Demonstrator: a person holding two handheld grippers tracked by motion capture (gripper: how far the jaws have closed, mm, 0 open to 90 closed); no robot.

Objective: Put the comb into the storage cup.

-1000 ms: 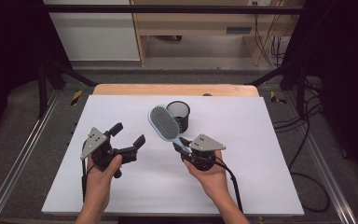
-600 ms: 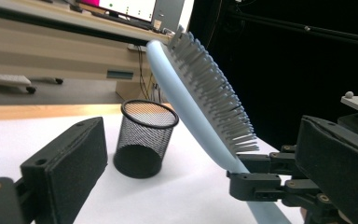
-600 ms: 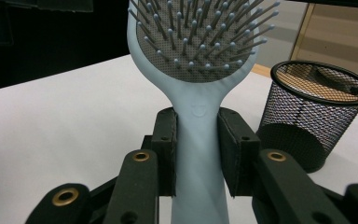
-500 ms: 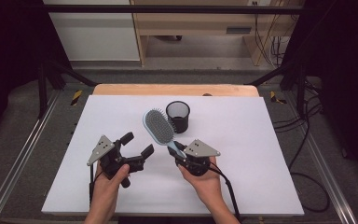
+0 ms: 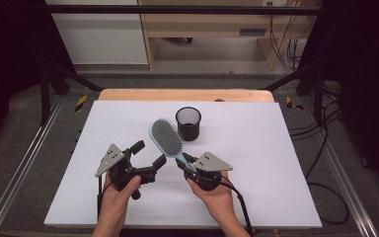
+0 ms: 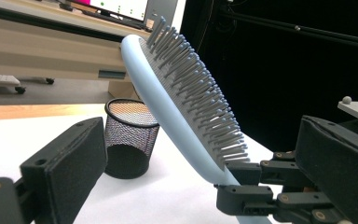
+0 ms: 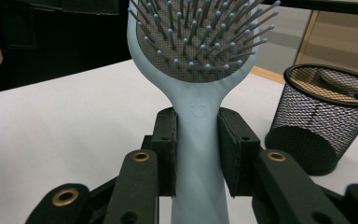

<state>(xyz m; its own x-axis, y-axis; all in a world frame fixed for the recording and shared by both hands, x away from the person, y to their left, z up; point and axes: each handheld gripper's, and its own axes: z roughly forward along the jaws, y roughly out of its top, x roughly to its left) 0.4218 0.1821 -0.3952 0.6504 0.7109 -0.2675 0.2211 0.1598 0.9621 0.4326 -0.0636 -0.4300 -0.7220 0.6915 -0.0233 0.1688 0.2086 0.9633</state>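
A light blue hairbrush (image 5: 167, 138) with grey bristles is held above the white table (image 5: 276, 163), head pointing away and left. My right gripper (image 5: 187, 161) is shut on its handle; in the right gripper view the pads (image 7: 168, 154) press both sides of the handle of the hairbrush (image 7: 200, 46). My left gripper (image 5: 149, 154) stands open just left of the handle, not touching it. In the left gripper view the hairbrush (image 6: 182, 107) slants across ahead of the open left gripper (image 6: 200, 168). A black mesh cup (image 5: 188, 123) stands upright behind the brush.
The mesh cup (image 7: 324, 121) is close to the right of the brush head; it also stands behind the brush as the mesh cup (image 6: 130, 144). A wooden board (image 5: 187, 95) edges the table's far side. Metal rails (image 5: 24, 163) run along both sides.
My left gripper has edged right, nearer the brush handle. The right gripper with the brush has shifted slightly left and toward the person, its grip unchanged.
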